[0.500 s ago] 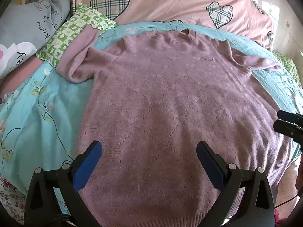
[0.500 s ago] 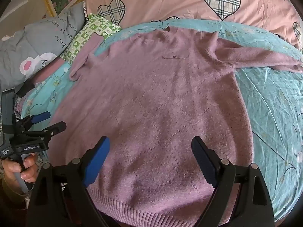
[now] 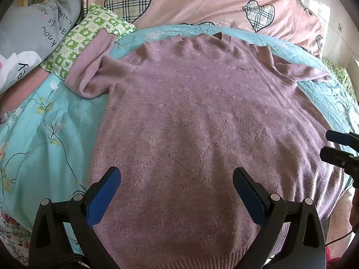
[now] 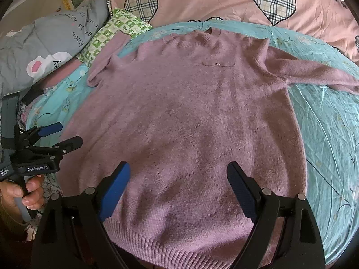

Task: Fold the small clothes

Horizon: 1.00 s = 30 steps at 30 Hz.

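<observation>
A mauve knitted sweater (image 3: 197,121) lies flat, front up, on a turquoise floral bedspread (image 3: 44,139), neck away from me, hem near me. It also shows in the right wrist view (image 4: 188,116). Its left sleeve (image 3: 89,67) is bunched over a green pillow; its right sleeve (image 4: 314,71) stretches out to the right. My left gripper (image 3: 177,177) is open and empty above the lower left of the sweater. My right gripper (image 4: 178,174) is open and empty above the hem. Each gripper shows at the other view's edge: the right in the left view (image 3: 336,148), the left in the right view (image 4: 60,134).
A green checked pillow (image 3: 89,35), a grey printed pillow (image 3: 33,40) and a pink quilt with plaid hearts (image 3: 202,2) lie beyond the sweater. Bare bedspread (image 4: 332,139) lies right of the sweater. A hand (image 4: 24,192) holds the left gripper.
Both grippers have barely moved; they stay open above the lower part of the sweater. The sweater lies as before.
</observation>
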Motion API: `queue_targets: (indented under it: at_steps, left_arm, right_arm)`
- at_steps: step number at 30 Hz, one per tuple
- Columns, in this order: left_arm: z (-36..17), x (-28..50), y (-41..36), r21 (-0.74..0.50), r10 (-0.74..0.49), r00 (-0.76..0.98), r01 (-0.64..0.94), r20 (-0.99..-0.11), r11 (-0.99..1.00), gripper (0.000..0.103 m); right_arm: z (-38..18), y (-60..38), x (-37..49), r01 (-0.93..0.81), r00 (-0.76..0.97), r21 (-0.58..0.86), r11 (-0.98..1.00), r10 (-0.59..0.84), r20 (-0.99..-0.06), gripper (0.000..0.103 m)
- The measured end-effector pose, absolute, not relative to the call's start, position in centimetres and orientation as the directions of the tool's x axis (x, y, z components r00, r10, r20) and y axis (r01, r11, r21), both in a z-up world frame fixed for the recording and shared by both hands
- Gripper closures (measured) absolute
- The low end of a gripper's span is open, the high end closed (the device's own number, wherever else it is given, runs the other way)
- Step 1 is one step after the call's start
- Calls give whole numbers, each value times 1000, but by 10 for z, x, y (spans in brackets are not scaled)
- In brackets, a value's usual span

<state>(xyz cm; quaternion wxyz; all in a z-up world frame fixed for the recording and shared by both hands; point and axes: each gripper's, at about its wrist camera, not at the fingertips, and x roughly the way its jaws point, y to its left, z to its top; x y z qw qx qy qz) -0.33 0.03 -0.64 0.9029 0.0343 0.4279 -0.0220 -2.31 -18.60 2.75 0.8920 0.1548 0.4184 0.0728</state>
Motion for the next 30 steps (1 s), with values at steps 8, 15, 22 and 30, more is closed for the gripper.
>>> queue_targets:
  at_steps: [8,15,22,30]
  left_arm:
    - [-2,2,-4,56,-1,622,72,-783,996,3]
    - [-4,2,-3,40,-13,617,72,-787,997,3]
    - [-4,2,-2,39,-17,656,71,-755,997,3]
    - [-5,4,-2,56,-1,677,63,-736,996,3]
  right_arm:
    - [28,-186,-24,-4,642,341,940,264,-720,15]
    - [30,-187,-22,-3,644,347,938,267,-717,15]
    - [30,-187,-23,-2,645,351,936,270,-715,15]
    - [31,-189,-23,8,654,367,930,273,-706,15]
